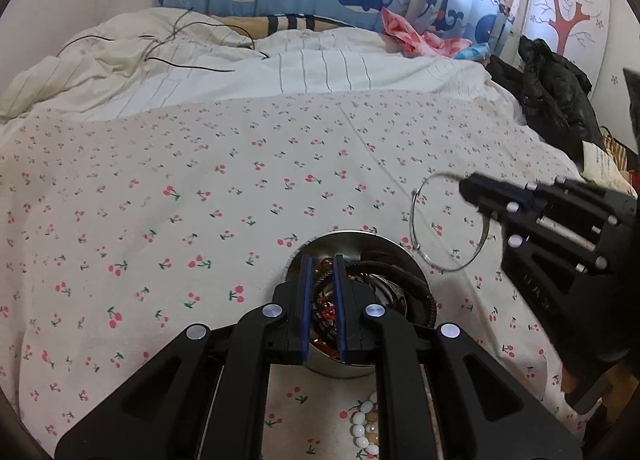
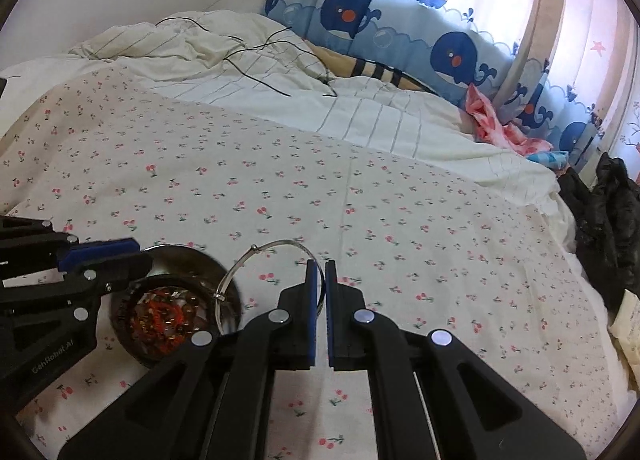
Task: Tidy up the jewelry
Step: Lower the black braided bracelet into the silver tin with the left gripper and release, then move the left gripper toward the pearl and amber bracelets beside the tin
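Observation:
A round steel bowl (image 1: 384, 244) holding several bracelets and bead strings sits on the cherry-print sheet; it also shows in the right wrist view (image 2: 188, 256). My left gripper (image 1: 322, 264) hangs over the bowl, jaws a narrow gap apart, nothing clearly pinched. My right gripper (image 2: 321, 268) is shut on a thin silver bangle (image 2: 228, 280), held in the air just right of the bowl; the bangle also shows in the left wrist view (image 1: 416, 216). A white bead bracelet (image 1: 362, 426) lies on the sheet near me, partly hidden by my left gripper.
The cherry-print sheet (image 1: 180, 188) covers the bed. A crumpled white duvet (image 1: 280, 68) with black cables lies behind it. A black jacket (image 1: 556, 92) is heaped at the bed's right edge. Whale-print curtains (image 2: 400, 20) hang at the back.

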`<state>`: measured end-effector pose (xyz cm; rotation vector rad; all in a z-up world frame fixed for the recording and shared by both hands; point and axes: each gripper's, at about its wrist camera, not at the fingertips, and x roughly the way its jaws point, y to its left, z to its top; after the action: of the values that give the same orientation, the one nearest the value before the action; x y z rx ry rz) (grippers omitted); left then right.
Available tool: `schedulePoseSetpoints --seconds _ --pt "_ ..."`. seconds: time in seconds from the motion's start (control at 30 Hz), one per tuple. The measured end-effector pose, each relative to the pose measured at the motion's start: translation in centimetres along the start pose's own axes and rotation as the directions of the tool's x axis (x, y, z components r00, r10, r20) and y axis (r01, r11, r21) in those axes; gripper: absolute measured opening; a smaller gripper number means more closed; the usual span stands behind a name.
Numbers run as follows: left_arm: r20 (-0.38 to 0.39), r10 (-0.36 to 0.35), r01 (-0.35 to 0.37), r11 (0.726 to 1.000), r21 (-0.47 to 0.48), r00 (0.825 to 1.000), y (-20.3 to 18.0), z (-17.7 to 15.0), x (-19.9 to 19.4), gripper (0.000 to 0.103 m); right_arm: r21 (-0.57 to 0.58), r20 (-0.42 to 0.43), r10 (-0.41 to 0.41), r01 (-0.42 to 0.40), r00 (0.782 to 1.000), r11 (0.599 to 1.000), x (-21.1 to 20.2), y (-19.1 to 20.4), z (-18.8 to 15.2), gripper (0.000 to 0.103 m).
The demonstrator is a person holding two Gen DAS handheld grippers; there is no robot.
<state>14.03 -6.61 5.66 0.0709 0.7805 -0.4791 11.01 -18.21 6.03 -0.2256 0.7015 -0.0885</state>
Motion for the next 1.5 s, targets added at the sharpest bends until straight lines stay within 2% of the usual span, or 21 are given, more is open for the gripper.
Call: schedulePoseSetpoints --seconds 0.1,0.23,0.4,0.43,0.53,0.7,0.83,0.93,1.03,1.17,1.33,1.4,1.5 --pt "0.011 0.007 -0.007 0.999 -0.039 1.000 1.0 0.2 -0.6 0.013 -0.016 0.004 0.028 -0.028 1.000 0.999 -0.1 0.9 0.0 0.005" --pt "0.019 0.032 -0.030 0.993 -0.113 0.999 2.9 0.3 -1.1 0.037 -0.062 -0.014 0.065 -0.066 0.998 0.996 0.1 2.9 -0.3 0.005" --pt "0.022 0.051 -0.048 0.989 -0.138 0.998 4.0 0.2 -1.7 0.048 -0.121 -0.068 0.121 -0.129 0.990 0.984 0.8 4.7 -1.0 0.006" --pt "0.023 0.059 -0.056 0.990 -0.131 0.998 4.1 0.2 -1.8 0.051 -0.121 -0.071 0.123 -0.131 0.990 0.984 0.7 4.8 -1.1 0.010" --pt "0.016 0.074 -0.072 0.991 -0.114 0.997 4.2 -0.1 -2.1 0.055 -0.092 -0.036 0.103 -0.106 0.994 0.990 -0.2 3.8 -1.1 0.047" --pt "0.004 0.099 -0.098 0.991 -0.087 0.995 4.4 -0.9 -3.1 0.062 0.008 -0.053 0.128 -0.128 0.990 0.992 -1.1 0.7 -1.6 0.048" --pt "-0.015 0.102 -0.103 0.994 -0.046 0.995 3.8 -1.9 -3.7 0.065 -0.001 -0.118 0.110 -0.111 0.987 0.994 -1.1 -0.3 -3.2 0.051" --pt "-0.036 0.084 -0.084 0.996 0.002 0.996 2.9 -2.8 -4.3 0.069 -0.024 -0.170 0.132 -0.138 0.977 0.990 -1.3 -0.3 -4.6 0.051" --pt "-0.065 0.069 -0.066 0.997 0.049 0.996 1.9 -4.0 -4.6 0.076 -0.020 -0.221 0.196 -0.206 0.955 0.978 -1.5 -0.2 -6.0 0.051" --pt "-0.134 0.049 -0.034 0.993 0.110 0.990 0.2 -5.9 -3.5 0.076 -0.075 -0.253 0.168 -0.192 0.953 0.978 -1.6 0.3 -7.3 0.052" --pt "-0.206 0.129 -0.077 0.968 0.240 0.970 -1.9 -8.3 -1.2 0.076 -0.066 -0.256 0.203 -0.227 0.945 0.972 -1.8 0.2 -7.5 0.056" --pt "-0.200 0.139 -0.087 0.964 0.251 0.970 -2.1 -8.6 -1.3 0.076 -0.037 -0.258 0.247 -0.265 0.934 0.964 -1.7 0.4 -7.5 0.057" --pt "-0.212 0.131 -0.080 0.968 0.236 0.968 -1.8 -8.6 -1.4 0.076 -0.074 -0.266 0.246 -0.275 0.932 0.959 -1.4 2.1 -8.0 0.057"
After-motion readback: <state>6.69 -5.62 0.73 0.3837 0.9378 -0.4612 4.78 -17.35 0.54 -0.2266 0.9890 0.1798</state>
